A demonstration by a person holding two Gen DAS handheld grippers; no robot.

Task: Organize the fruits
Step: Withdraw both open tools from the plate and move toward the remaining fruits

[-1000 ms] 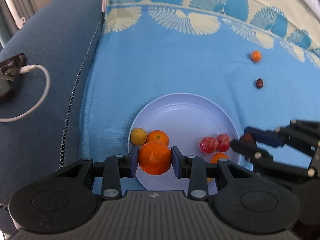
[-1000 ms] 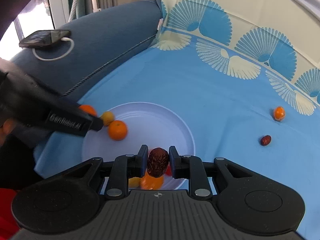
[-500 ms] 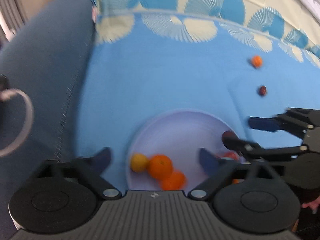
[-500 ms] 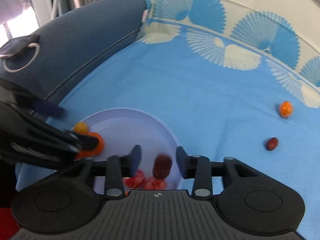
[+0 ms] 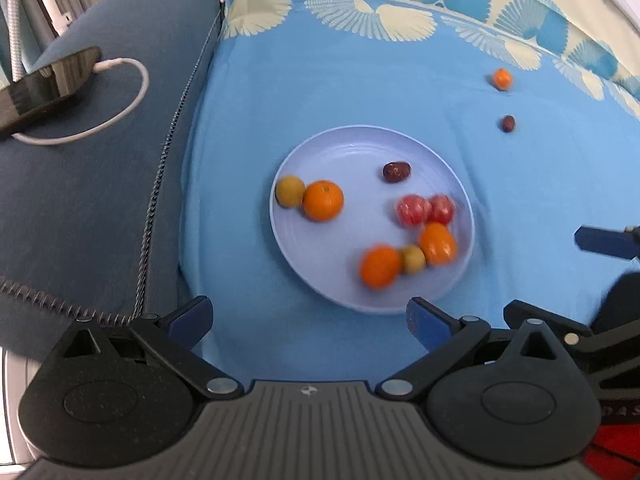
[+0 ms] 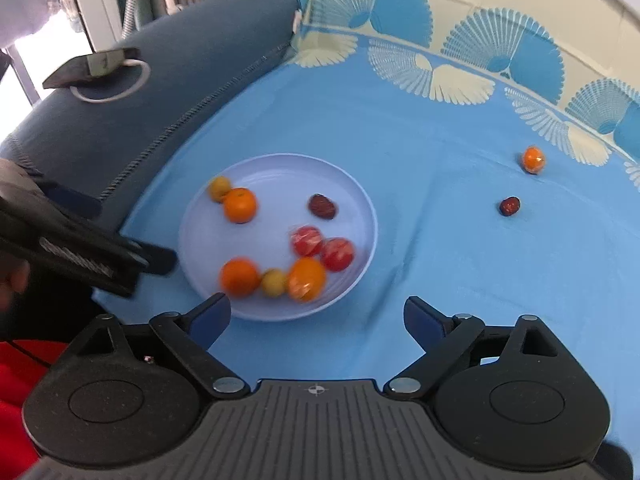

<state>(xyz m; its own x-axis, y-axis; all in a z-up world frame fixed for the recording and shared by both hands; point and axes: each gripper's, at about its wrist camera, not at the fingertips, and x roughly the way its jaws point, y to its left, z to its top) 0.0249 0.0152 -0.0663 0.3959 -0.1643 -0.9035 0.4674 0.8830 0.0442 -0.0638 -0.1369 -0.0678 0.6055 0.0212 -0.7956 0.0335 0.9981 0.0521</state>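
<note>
A light blue cloth (image 5: 360,92) with a cream fan border covers the surface beside a dark blue cushion (image 5: 100,184) carrying a black phone (image 5: 44,84) on a white cable. The left gripper (image 5: 308,320) and right gripper (image 6: 316,314) are both spread wide and empty, just short of the pale lavender round plate (image 6: 280,172). The plate holds oranges, yellow fruits, red fruits and one dark red date (image 6: 322,205) (eight pieces). A small orange fruit (image 6: 533,159) and a second dark date (image 6: 509,205) lie well apart on the cloth.
</note>
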